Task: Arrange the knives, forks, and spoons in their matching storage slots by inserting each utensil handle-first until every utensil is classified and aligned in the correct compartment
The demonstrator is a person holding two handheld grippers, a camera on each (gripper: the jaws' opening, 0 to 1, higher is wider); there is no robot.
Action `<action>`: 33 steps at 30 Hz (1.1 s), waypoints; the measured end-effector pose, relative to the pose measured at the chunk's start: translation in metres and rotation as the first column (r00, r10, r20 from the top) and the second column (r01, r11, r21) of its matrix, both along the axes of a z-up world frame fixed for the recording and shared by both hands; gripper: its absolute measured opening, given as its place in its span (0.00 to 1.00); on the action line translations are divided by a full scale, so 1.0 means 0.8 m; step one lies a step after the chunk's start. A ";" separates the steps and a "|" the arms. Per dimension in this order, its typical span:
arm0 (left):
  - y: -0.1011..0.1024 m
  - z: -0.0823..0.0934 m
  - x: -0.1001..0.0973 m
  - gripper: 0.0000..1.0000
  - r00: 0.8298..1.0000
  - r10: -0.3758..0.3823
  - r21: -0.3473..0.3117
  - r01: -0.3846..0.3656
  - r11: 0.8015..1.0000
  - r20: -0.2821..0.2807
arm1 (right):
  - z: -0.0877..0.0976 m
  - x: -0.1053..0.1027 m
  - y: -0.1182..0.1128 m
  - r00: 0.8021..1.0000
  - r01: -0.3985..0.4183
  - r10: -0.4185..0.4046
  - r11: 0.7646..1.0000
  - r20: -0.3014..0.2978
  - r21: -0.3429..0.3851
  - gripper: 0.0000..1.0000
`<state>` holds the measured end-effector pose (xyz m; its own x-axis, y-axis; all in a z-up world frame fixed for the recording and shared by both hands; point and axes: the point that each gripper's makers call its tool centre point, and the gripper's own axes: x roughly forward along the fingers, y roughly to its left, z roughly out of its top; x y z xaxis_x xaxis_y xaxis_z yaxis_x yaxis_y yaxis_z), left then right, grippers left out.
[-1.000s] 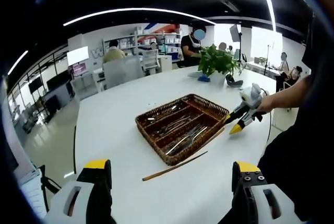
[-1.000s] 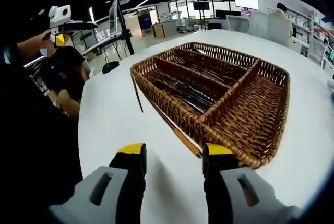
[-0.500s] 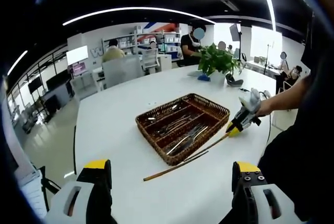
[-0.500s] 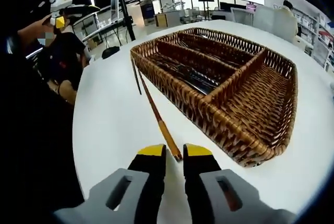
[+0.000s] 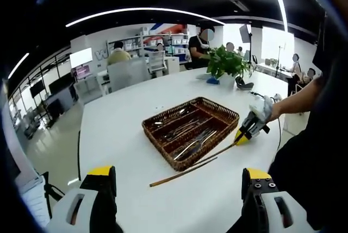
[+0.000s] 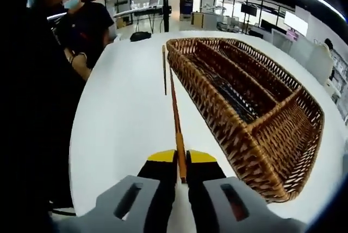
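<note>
A brown wicker tray [image 5: 190, 131] sits mid-table, with metal cutlery [image 5: 191, 145] lying in its long slots. In the right gripper view the tray [image 6: 255, 135] is to the right and its wide end slot holds nothing. My right gripper [image 6: 181, 159] is shut on the near end of a wooden chopstick [image 6: 174, 105] that runs along the tray's side. A second chopstick [image 6: 164, 70] lies beside it on the table. In the left gripper view the right gripper [image 5: 243, 137] holds that chopstick [image 5: 217, 150] at the tray's near right corner, and the other chopstick [image 5: 179, 173] lies nearer. My left gripper [image 5: 178, 181] stands open, held back from the table.
The round white table [image 5: 119, 130] has bare surface left of the tray. A potted plant [image 5: 227, 62] stands at its far side. Several people sit at desks behind. A person in black [image 6: 81, 26] is left of the table's edge.
The right gripper's jaws went from open to shut on the chopstick's end. The right gripper view has swung, so the chopstick now points straight ahead. The left gripper has stayed still.
</note>
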<state>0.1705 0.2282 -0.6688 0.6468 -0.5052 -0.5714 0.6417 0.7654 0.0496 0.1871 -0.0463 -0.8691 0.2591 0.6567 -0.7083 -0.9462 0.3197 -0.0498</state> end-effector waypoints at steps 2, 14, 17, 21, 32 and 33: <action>0.001 0.001 -0.001 1.00 1.000 0.003 0.000 -0.003 1.000 0.001 | 0.001 0.000 -0.002 1.000 -0.011 0.012 1.000 0.023 -0.008 0.04; -0.015 0.007 0.008 1.00 1.000 -0.008 -0.019 0.008 1.000 0.023 | 0.038 -0.025 0.001 1.000 -0.029 0.029 1.000 -0.010 0.002 0.02; -0.020 0.008 0.010 1.00 1.000 -0.012 -0.026 0.013 1.000 0.028 | 0.054 -0.029 0.001 0.999 -0.037 0.037 0.999 -0.002 0.007 0.02; -0.026 0.010 0.014 1.00 0.999 -0.013 -0.035 0.014 0.999 0.035 | 0.074 -0.025 0.000 1.000 0.000 0.000 0.999 -0.001 0.039 0.02; -0.036 0.012 0.017 1.00 0.998 -0.020 -0.048 0.023 0.999 0.055 | 0.123 0.011 -0.013 0.976 0.216 -0.214 0.969 -0.029 0.118 0.02; -0.037 0.013 0.017 1.00 0.998 -0.020 -0.050 0.023 0.998 0.057 | 0.125 0.016 -0.015 0.973 0.231 -0.230 0.966 -0.020 0.115 0.02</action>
<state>0.1839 0.1989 -0.6586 0.6657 -0.5467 -0.5080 0.6554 0.7538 0.0477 0.1995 -0.0582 -0.7691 0.4086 0.6577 -0.6329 -0.8465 0.5323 0.0067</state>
